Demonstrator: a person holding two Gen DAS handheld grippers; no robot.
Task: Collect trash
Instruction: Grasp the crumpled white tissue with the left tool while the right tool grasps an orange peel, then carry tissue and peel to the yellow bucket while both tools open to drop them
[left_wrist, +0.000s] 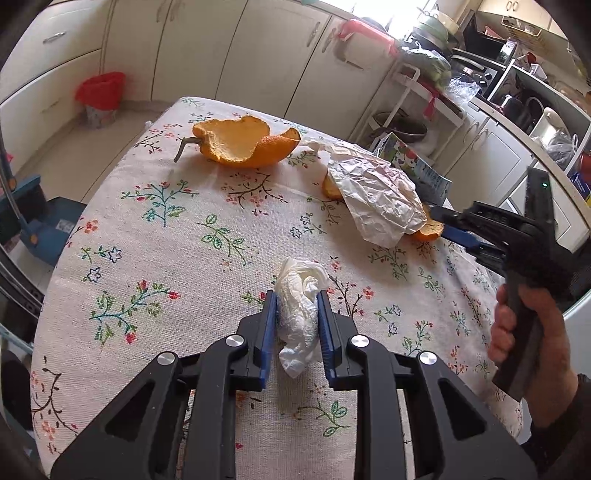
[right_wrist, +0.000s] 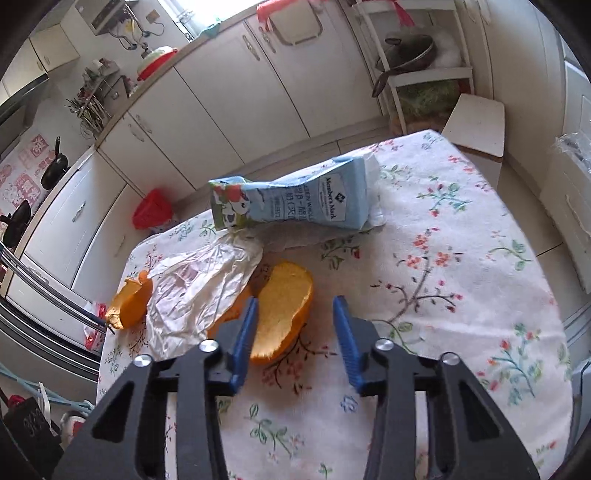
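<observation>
A crumpled white tissue (left_wrist: 300, 314) is pinched between the blue pads of my left gripper (left_wrist: 296, 299), just above the floral tablecloth (left_wrist: 166, 258). Further off lie a big orange peel (left_wrist: 240, 142) and a creased white wrapper (left_wrist: 373, 192) with a small peel (left_wrist: 430, 229) at its edge. My right gripper (left_wrist: 441, 221), held by a hand (left_wrist: 517, 332), reaches in there. In the right wrist view, my right gripper (right_wrist: 295, 299) stands open around that orange peel (right_wrist: 284, 306); the left pad is at its side and the right pad is clear of it. Beside it lie the wrapper (right_wrist: 199, 288) and a squashed blue milk carton (right_wrist: 295, 199).
A bin with a red bag (left_wrist: 101, 96) stands on the floor beyond the table's far left corner, also seen as the red bin (right_wrist: 151, 208). Another peel (right_wrist: 131, 302) lies near the table edge. Kitchen cabinets (left_wrist: 258, 55) and a white stool (right_wrist: 476, 125) surround the table.
</observation>
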